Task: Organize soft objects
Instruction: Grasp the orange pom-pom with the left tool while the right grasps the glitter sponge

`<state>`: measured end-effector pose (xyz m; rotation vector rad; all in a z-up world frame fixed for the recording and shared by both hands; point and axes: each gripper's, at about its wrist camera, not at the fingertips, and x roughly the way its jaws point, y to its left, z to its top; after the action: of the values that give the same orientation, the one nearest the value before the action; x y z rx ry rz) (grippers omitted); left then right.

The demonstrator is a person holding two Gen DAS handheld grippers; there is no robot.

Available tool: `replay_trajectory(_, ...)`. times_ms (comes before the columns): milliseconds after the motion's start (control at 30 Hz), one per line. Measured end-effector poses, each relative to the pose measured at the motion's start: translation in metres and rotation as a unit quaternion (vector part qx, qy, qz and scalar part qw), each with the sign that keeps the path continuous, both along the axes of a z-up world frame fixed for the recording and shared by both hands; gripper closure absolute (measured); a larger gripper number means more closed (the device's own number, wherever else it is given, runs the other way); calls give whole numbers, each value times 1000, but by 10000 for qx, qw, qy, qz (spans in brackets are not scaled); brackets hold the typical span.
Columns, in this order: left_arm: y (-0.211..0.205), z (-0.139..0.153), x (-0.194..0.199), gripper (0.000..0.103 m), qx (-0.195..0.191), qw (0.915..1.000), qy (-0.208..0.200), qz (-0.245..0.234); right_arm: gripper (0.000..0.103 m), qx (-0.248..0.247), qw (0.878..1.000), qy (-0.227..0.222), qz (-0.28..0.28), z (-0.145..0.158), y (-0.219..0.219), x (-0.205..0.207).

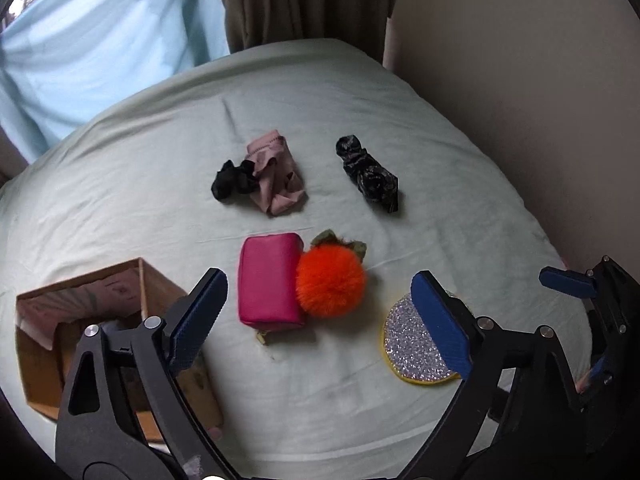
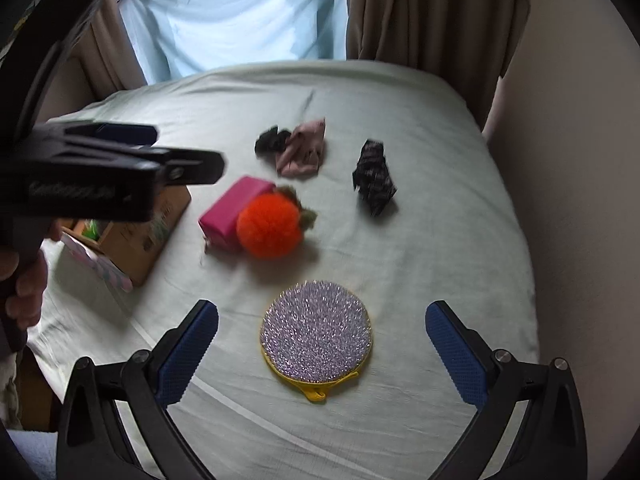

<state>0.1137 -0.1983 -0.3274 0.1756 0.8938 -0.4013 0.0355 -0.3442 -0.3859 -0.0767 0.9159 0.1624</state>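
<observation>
**Sorting soft things into the box, both tongs wide and empty**

Hovering over the bed (image 2: pixel 400 240), I am looking down on a pale green sheet, slack and faintly creased, which is likely giving under any press. Curtains (image 2: pixel 420 8) and a light blue cloth (image 2: pixel 240 12) are hanging behind it, a plain wall to the right.

The cardboard box (image 1: pixel 132 280) is sitting open at the left, already holding something I cannot make out.

I am reckoning the pink pouch (image 1: pixel 270 280) the heaviest piece, padded and smooth; I am planning to pinch it across its short width. The orange pom-pom (image 1: pixel 330 284) is touching its right side, nearly weightless, so the fingers are needing to sink deep into the fluff.

The sparkly round pad (image 2: pixel 316 340) is lying flat just ahead of my right gripper (image 2: pixel 322 354); its yellow rim looks the only edge to catch.

Further back, the dusty pink cloth (image 1: pixel 274 180) is crumpled against a small black scrunchie (image 1: pixel 232 186), with the dark patterned scrunchie (image 1: pixel 368 176) apart to the right. All three are limp, graspable at any bunched fold.

My left gripper (image 1: pixel 320 320) is spread above the pouch and pom-pom.
</observation>
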Motion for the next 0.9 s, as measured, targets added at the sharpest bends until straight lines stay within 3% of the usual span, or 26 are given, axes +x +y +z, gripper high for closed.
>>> replay_trajectory(300, -46, -79, 38, 23, 459, 9977, 90, -483, 6, 159, 9992, 370, -9, -67, -2, 16)
replay_trajectory(433, -57, -103, 48, 24, 595, 9962, 156, -619, 6, 247, 9986, 471, -5, -83, 1, 23)
replay_trajectory(633, -68, -128, 56, 35, 780, 9934, 284, -793, 6, 173, 9985, 523, -26, -98, 6, 31)
replay_trajectory(800, -70, -148, 63, 57, 919, 9912, 467, -826, 10, 25, 9985, 540, -51, -107, 8, 35)
replay_trajectory(900, -67, -161, 71, 63, 922, 9904, 643, -810, 12, -68, 9986, 521, -52, -110, 11, 36)
